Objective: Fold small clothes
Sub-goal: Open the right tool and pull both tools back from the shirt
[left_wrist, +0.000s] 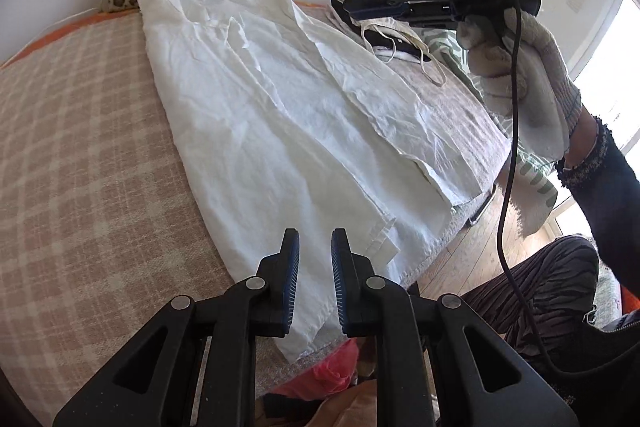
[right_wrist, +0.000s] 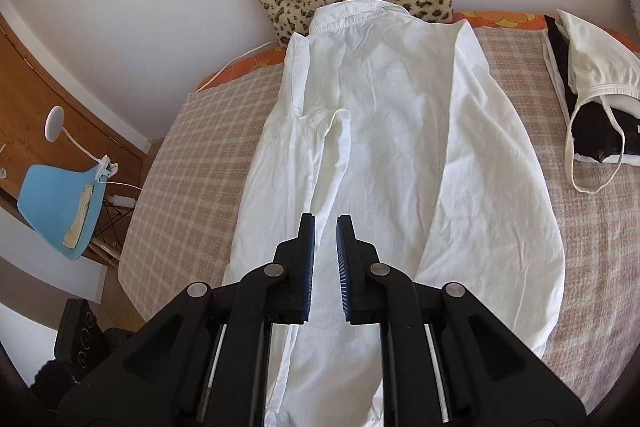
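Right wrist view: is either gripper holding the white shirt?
No. The right gripper hovers above the white shirt with a small gap between its fingers and no cloth in it; the shirt lies flat on the bed.

Black tool (left_wrist: 315, 283) with blue pads (knit glove (left_wrist: 532, 83), dark sleeve (left_wrist: 608, 187))

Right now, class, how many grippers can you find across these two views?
2. The left gripper sits low over the white shirt's hem. The right gripper hovers above the shirt's middle, held by a gloved hand. Neither grips anything.
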`<state>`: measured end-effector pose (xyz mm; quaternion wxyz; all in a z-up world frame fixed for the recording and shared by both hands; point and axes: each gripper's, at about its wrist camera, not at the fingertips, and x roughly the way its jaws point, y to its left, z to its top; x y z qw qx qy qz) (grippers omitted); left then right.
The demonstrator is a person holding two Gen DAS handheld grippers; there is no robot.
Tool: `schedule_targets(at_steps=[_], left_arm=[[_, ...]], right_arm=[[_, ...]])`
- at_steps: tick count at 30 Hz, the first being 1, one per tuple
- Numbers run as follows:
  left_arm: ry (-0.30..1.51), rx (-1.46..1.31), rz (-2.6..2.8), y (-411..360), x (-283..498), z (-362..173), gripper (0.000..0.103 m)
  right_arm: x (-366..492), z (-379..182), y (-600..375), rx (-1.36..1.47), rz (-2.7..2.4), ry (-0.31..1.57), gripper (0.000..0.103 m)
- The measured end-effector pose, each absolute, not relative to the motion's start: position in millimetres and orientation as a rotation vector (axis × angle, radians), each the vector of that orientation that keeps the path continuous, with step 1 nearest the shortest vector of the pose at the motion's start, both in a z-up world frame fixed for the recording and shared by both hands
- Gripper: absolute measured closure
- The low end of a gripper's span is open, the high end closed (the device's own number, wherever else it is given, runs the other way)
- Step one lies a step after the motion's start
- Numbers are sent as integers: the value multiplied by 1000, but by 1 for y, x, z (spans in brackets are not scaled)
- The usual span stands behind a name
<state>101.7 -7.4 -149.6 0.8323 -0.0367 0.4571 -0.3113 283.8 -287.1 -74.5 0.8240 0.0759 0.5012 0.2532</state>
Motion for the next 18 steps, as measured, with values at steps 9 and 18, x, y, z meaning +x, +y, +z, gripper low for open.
schedule_targets(at_steps=[9, 18], left_arm=[[903, -95, -742, -60, 105, -131, 87], [958, -72, -763, -94, 144, -111, 87]], right_arm=[[220, -69, -384, 162, 377, 1040, 63], [176, -117, -441, 230, 308, 1172, 63]])
